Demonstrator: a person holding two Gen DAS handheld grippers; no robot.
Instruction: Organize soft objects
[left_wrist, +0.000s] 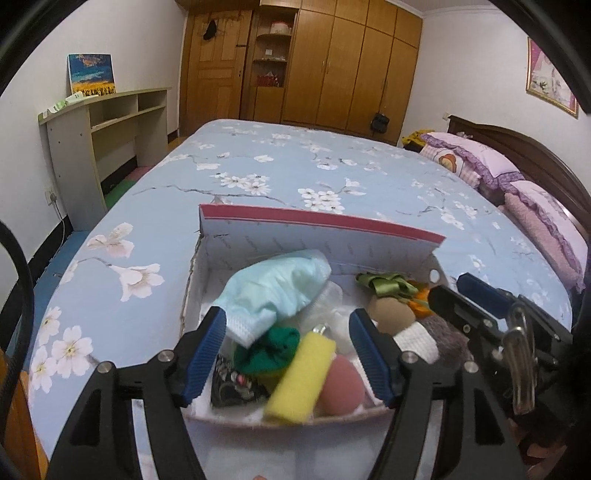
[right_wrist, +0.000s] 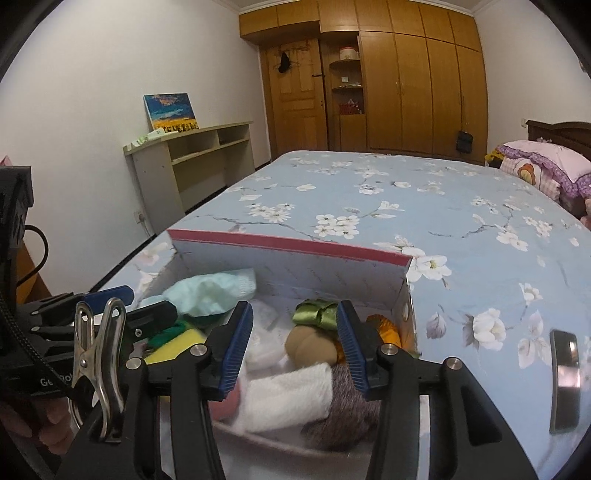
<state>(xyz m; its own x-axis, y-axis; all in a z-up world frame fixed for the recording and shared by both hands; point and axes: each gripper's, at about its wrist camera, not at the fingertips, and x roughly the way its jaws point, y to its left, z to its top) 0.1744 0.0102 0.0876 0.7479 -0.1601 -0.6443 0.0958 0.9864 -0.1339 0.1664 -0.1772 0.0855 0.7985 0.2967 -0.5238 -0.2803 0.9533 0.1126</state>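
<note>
Both sets of fingers spread, nothing pinched: left gripper above yellow sponge roll, its long axis along the fingers, inside white cardboard box; right gripper above white towel roll.

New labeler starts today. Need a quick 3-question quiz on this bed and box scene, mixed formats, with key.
1. True or false: the box on the bed is empty.
2. In the left wrist view, which lies right beside the yellow sponge roll? A) a pink egg-shaped sponge B) a red mug C) a glass bottle
3. Fill in: the jaws of the left gripper and the right gripper are both ____, with nothing gripped.

Key
1. False: it holds soft items, including a light blue cloth and a white rolled cloth.
2. A, the pink egg-shaped sponge.
3. Open.
</note>
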